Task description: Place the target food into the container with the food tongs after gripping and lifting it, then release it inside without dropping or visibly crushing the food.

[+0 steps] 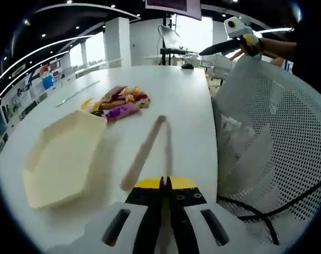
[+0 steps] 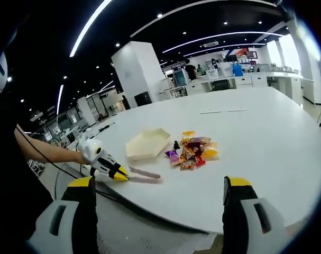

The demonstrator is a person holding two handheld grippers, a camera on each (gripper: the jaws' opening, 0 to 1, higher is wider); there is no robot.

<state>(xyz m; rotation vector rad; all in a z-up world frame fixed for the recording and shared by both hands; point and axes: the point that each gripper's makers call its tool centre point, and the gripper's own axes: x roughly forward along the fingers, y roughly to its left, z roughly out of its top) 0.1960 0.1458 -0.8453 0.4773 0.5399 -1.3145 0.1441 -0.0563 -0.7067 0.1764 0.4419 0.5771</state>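
Left gripper (image 1: 163,182) clamped tight on the handle end of the food tongs (image 1: 149,151), jaws closed together, tongs pointing forward over the white counter (image 1: 181,100). Tong tips meet at the far end, nothing between them, short of the food pile. Seen from the right gripper view: same left gripper (image 2: 120,174) held by a hand (image 2: 86,153) at the counter's near edge, tongs (image 2: 144,174) lying low over the surface.

Right gripper (image 2: 157,203) spread wide, jaws far apart, holding nothing, hanging off the counter edge (image 2: 266,159). In the left gripper view, right gripper (image 1: 213,49) up at top right, held in a hand (image 1: 251,45), well apart from everything on the counter.

Target food: heap of wrapped snacks (image 1: 120,101), mixed purple, yellow, brown and red wrappers, resting on the counter just beyond the container. Same heap (image 2: 192,151) in the right gripper view, just beside the container's corner.

Container (image 1: 62,156): cream hexagonal tray, open, nothing inside, near the tongs on their left. Also visible (image 2: 148,143) from the right gripper view.

White mesh chair back (image 1: 271,137) on the right, beside the counter edge
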